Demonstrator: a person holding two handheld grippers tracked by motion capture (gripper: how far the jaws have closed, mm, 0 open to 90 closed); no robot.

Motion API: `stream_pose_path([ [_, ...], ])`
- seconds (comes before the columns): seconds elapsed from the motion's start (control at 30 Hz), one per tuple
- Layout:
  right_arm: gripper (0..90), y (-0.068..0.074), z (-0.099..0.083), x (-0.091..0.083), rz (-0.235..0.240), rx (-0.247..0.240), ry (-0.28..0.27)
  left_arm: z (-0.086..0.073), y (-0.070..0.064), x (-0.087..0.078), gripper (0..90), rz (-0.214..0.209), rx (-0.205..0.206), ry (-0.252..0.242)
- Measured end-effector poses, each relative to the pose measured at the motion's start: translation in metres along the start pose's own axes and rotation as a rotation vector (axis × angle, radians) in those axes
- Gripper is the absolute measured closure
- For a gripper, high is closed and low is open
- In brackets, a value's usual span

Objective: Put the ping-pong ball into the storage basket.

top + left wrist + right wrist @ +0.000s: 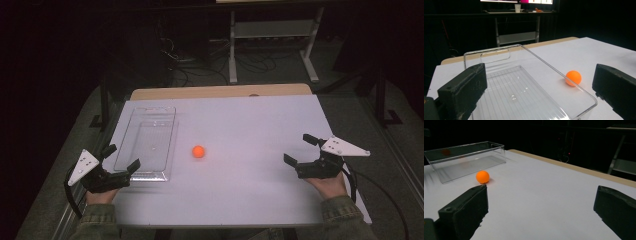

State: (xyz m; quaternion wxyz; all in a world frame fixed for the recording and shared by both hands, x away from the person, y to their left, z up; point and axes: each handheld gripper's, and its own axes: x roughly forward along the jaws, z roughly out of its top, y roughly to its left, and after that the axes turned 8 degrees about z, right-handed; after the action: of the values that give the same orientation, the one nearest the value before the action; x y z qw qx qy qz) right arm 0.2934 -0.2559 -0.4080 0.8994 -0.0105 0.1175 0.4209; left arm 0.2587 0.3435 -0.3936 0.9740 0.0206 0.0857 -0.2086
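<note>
A small orange ball point(198, 151) lies on the white table point(240, 120) near its middle, just right of a clear plastic tray point(146, 142). The tray is empty. My left gripper point(121, 158) rests at the table's left front edge, open, its jaws framing the tray's near end point(529, 100) with the orange ball point(573, 78) beyond the tray's right wall. My right gripper point(301, 148) sits at the right front, open and holding nothing, pointing toward the orange ball point(482, 176) and the clear tray point(464, 158) farther off.
The table's tan far edge point(220, 92) shows behind the white top. Beyond it stand a metal shelf frame point(272, 35) and cables on a dark floor. A black cable point(385, 195) trails from the right gripper.
</note>
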Motion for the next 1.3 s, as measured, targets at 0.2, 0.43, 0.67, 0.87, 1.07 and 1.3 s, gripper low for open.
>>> stream_pose_path([
  [0.2, 0.0, -0.001, -0.001, 0.002, 0.010, 0.007, 0.002, -0.001, -0.003, 0.001, 0.0, -0.006, 0.007, 0.018],
  [0.43, 0.0, 0.000, -0.002, 0.003, 0.008, 0.002, 0.020, 0.001, -0.006, 0.003, 0.0, -0.021, 0.005, 0.020],
  [0.67, 0.0, 0.000, -0.002, 0.003, 0.007, 0.005, 0.018, 0.006, -0.009, 0.003, 0.0, -0.031, 0.016, 0.020],
  [0.87, 0.0, 0.000, -0.002, 0.002, 0.006, 0.008, 0.013, 0.009, -0.012, 0.004, 0.0, -0.043, 0.033, 0.034],
  [1.07, 0.0, 0.000, -0.002, 0.003, 0.008, 0.007, 0.011, 0.012, -0.015, 0.007, 0.0, -0.057, 0.042, 0.047],
  [1.3, 0.0, -0.001, -0.003, 0.002, 0.007, 0.006, 0.010, 0.017, -0.016, 0.011, 0.0, -0.069, 0.065, 0.071],
])
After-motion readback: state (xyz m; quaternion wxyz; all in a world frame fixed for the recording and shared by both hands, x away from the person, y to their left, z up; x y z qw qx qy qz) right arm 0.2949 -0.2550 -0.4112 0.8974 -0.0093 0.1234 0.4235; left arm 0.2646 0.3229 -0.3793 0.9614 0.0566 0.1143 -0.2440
